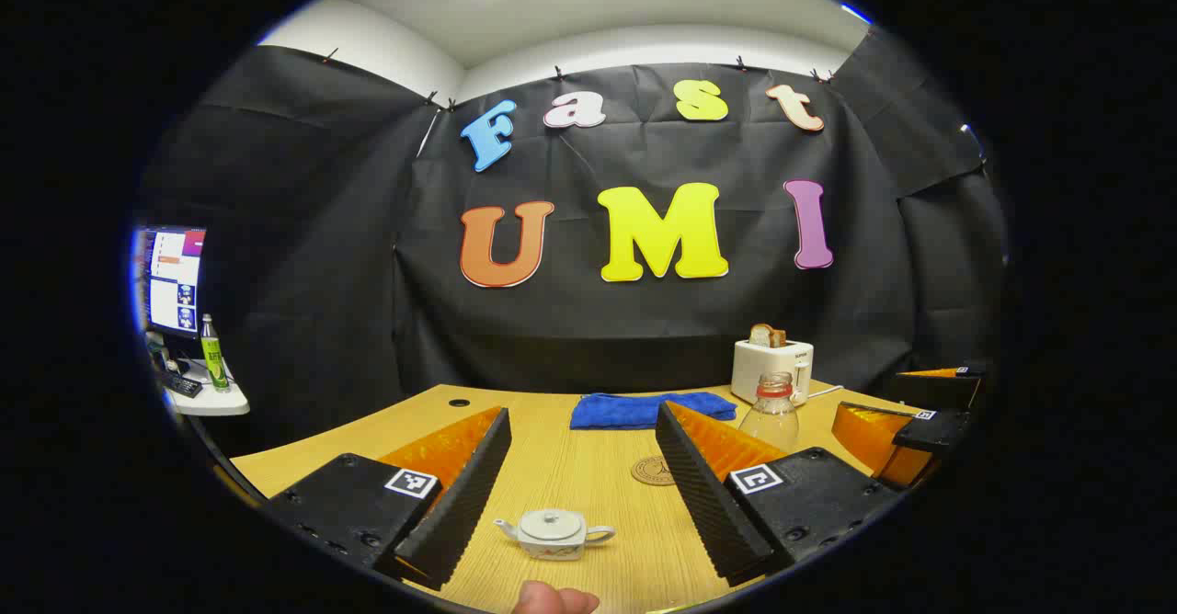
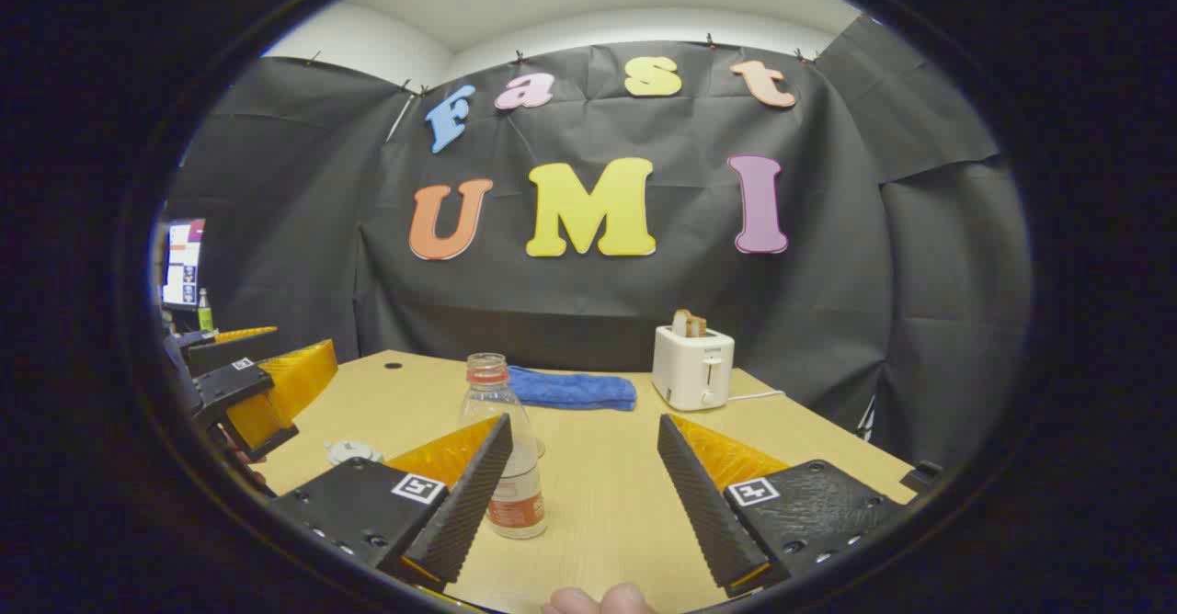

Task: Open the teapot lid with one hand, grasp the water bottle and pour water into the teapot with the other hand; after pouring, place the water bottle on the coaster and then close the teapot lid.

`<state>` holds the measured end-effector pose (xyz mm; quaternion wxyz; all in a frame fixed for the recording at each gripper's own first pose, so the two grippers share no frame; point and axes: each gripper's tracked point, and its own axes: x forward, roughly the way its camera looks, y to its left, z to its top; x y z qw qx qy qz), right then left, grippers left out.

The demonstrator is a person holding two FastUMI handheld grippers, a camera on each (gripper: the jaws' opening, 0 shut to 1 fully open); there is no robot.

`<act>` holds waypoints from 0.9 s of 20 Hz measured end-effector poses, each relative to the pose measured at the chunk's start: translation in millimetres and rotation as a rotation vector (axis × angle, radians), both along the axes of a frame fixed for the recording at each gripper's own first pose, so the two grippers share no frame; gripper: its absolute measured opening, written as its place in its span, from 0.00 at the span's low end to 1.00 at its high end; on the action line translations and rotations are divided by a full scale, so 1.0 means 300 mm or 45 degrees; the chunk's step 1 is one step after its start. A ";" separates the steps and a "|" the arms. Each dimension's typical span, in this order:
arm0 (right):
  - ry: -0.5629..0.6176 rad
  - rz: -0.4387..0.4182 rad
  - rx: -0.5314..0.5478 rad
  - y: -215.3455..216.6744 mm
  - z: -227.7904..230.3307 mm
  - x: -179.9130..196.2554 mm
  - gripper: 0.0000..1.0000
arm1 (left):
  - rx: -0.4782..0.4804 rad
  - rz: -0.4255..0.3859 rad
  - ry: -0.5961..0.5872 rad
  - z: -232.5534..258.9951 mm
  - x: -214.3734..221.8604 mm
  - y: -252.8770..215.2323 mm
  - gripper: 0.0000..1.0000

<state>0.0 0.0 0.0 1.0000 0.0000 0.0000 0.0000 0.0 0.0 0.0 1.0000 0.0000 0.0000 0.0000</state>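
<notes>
Left gripper view, left gripper point(image 1: 579, 485) spread above lidded teapot point(image 1: 553, 535), right gripper point(image 2: 584, 481) spread, water bottle point(image 2: 501, 444) seemingly untouched

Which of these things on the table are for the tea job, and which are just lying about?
For the job: teapot with its lid on, water bottle, coaster, left gripper and right gripper, both open.

Just lying about: toaster with bread in it, blue cloth, green bottle on the side table.

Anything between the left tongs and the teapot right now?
No. In the left gripper view the teapot sits on bare table between the open left tongs, lid on, with nothing in between.
</notes>
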 end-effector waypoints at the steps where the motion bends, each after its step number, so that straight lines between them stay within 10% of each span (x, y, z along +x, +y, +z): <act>1: 0.002 -0.001 0.005 -0.001 -0.002 -0.001 0.98 | 0.003 -0.002 -0.002 0.000 0.003 -0.005 0.99; 18: -0.013 -0.008 0.013 -0.013 -0.002 -0.018 0.95 | 0.032 -0.024 0.002 -0.005 -0.001 -0.029 0.99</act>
